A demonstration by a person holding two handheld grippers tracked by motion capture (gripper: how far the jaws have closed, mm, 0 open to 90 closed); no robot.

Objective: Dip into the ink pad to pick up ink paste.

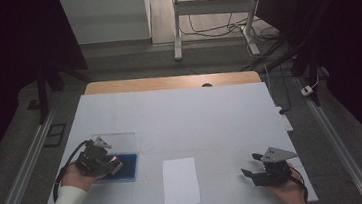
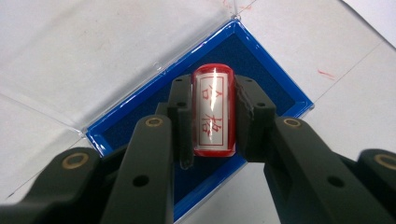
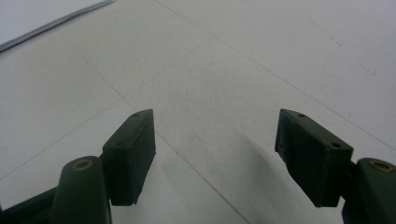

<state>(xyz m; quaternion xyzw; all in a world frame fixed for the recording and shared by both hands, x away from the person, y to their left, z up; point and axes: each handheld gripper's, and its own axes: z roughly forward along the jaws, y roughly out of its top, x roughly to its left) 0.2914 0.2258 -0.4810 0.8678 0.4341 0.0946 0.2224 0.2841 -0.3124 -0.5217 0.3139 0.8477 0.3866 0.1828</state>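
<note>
A red cylindrical stamp (image 2: 212,112) with a white label of red characters sits between the jaws of my left gripper (image 2: 212,105), which is shut on it. Under it lies a blue ink-pad case (image 2: 280,93) with a dark blue pad and a clear lid (image 2: 93,60) folded open beside it. From above, my left gripper (image 1: 112,161) hovers over that blue case (image 1: 127,162) at the table's left. A white sheet of paper (image 1: 180,181) lies at the front middle. My right gripper (image 1: 253,164) rests open near the front right, its jaws (image 3: 215,158) wide apart over bare table.
The white table top (image 1: 195,115) has a wooden strip along its far edge. Beyond it stand a white desk frame (image 1: 210,8) and loose cables (image 1: 313,86) on the floor. Metal rails run along both sides of the table.
</note>
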